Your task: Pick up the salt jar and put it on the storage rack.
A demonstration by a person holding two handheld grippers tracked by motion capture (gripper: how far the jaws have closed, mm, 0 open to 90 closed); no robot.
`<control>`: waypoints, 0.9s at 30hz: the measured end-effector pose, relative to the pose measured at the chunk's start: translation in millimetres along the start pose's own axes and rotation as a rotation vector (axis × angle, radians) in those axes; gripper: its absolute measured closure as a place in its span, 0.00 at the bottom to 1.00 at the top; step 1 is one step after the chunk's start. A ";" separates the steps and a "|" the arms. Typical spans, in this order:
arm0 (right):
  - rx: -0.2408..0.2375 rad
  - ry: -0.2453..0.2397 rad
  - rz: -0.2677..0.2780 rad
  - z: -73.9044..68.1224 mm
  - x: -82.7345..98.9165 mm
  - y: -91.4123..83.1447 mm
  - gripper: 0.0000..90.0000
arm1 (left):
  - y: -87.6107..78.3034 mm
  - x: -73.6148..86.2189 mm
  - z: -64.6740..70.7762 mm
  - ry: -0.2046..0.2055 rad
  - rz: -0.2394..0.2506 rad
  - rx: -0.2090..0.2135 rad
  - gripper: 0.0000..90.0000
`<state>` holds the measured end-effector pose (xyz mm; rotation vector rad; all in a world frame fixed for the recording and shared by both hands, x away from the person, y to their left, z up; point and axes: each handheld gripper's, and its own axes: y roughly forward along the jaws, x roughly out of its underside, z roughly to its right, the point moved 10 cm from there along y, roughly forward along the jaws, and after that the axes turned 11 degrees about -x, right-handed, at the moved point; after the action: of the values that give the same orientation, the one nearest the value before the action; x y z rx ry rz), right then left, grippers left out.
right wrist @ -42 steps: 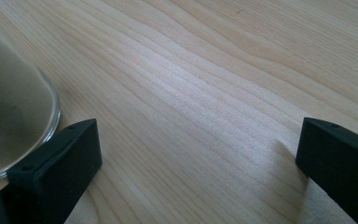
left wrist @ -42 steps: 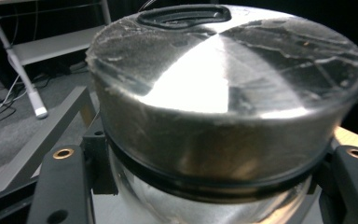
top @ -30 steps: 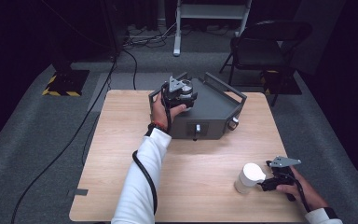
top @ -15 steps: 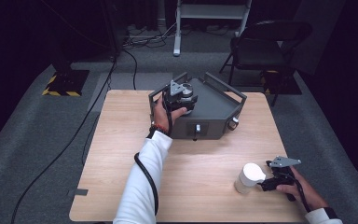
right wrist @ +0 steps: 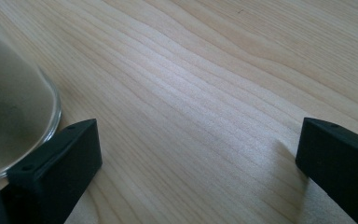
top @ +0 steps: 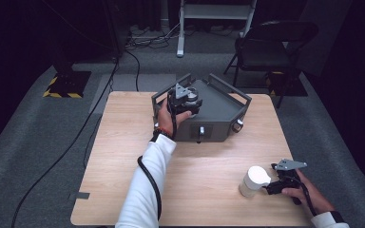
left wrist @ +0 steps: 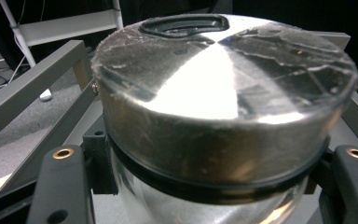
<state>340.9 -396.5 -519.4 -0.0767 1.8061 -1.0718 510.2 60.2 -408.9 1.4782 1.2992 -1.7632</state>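
Gripping a round metal lid with a black rubber ring (left wrist: 223,116), the left gripper (top: 186,97) has its black jaws pressed on either side of the lid, above the grey metal box with side handles (top: 218,111) at the far side of the light wooden table (top: 123,156). At the near right edge of the table the right gripper (top: 271,187) lies low, its jaws spread wide with bare wood between them. A white cylindrical container with a clear glass wall (top: 253,180) stands just beside its left jaw, outside the gap
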 end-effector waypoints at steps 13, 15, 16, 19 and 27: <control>0.000 0.000 0.000 0.0 0.0 0.0 0.00 | -1.9 0.5 0.2 0.019 0.011 -0.007 0.28; 0.000 0.000 0.000 0.0 0.0 0.0 0.00 | -2.3 0.8 -0.1 0.009 0.018 -0.012 0.24; 0.000 0.000 0.000 0.0 0.0 0.0 0.00 | -2.4 0.8 0.0 0.007 0.017 -0.014 0.21; 0.000 0.000 0.000 0.0 0.0 0.0 0.00 | -2.9 1.1 1.5 0.005 0.022 -0.029 0.07; 0.000 0.000 0.000 0.0 0.0 0.0 0.00 | -10.5 -5.7 5.7 0.041 0.011 -0.005 0.01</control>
<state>340.9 -396.6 -519.4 -0.0769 1.8059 -1.0716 500.4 58.5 -400.1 1.5229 1.3119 -1.7297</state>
